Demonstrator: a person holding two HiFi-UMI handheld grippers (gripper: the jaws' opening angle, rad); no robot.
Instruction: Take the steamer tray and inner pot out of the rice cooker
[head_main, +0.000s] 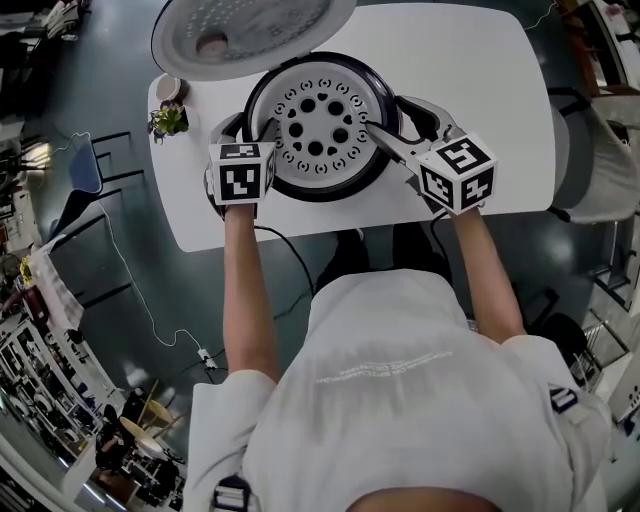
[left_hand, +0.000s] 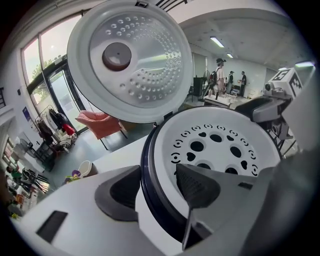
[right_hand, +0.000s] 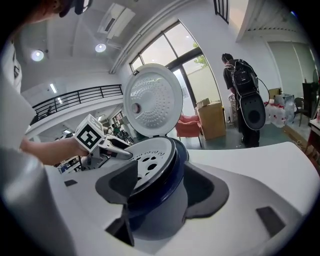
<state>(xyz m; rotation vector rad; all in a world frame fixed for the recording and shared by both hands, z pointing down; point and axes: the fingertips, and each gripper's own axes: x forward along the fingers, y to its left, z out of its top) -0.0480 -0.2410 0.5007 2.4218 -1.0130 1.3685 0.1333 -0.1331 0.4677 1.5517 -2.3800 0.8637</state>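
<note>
- Steamer tray, white and perforated, sits level in the mouth of the rice cooker, near the middle of the table. Not lifted yet.
- Inner pot is hidden under the tray, so its seating cannot be judged.
- Left tongs are open and straddle the cooker's left rim: one pad outside the dark wall, the other over the tray's edge. Neither pad appears to press.
- Right tongs are also open and astride the right rim, inner pad above the tray and outer pad beside the blue body.
- Risk: each pair brackets the cooker wall along with the tray. Closing here would likely clamp the wall, and a pull upward could drag or tip the whole cooker rather than free the tray.
- Risk: the tray's lip looks thin and smooth. A shallow bite on one side could slip, dropping that edge and wedging the tray crooked in the pot.
- Risk: uneven lift between the two sides would cause the same jam.
- Lid stands open just behind the cooker. A tray raised backward could strike it.
- Small plant and cup sit near the table's left edge, so a shoved cooker or a swinging left elbow could topple them.
</note>
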